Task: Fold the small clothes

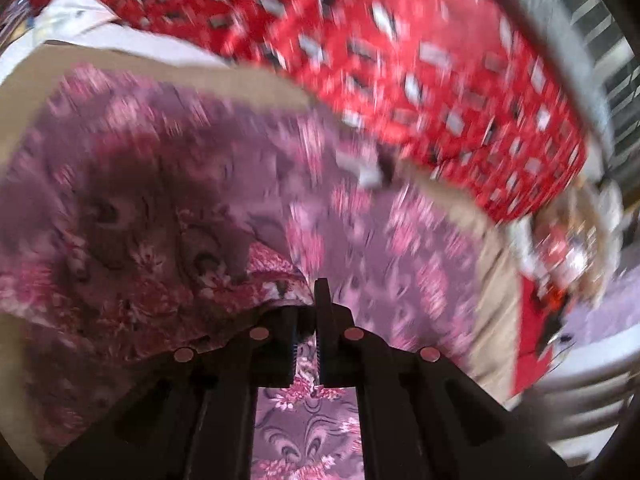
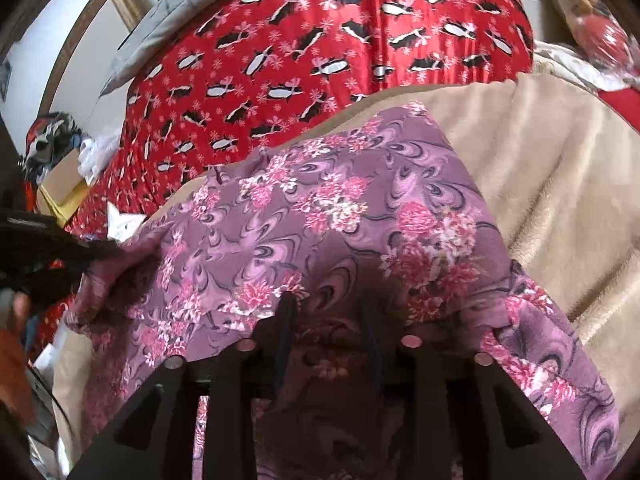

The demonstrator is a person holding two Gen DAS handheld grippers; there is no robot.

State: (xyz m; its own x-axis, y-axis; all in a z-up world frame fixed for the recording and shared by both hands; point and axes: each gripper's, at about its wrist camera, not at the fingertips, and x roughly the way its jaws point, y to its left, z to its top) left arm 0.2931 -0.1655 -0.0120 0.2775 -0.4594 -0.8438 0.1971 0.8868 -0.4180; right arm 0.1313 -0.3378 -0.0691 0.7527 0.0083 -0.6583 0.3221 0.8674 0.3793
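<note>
At the far left of the right wrist view the left gripper [image 2: 100,252] bites the edge of the purple floral garment [image 2: 320,216]; in its own blurred view its fingers are clenched on a raised fold of that cloth, so the corner it carries should be kept taut and low while it travels, and let go only once the edge lies square on the layer beneath. The garment is spread over the beige blanket [image 2: 560,184], with the red patterned cover [image 2: 320,40] behind it. In the middle, the right gripper [image 2: 328,312] stands parted above the cloth with nothing pinched between its fingers; I judge it best used to pin the crease line flat; otherwise the slippery fabric may drag or bunch and the fold come out skewed.
</note>
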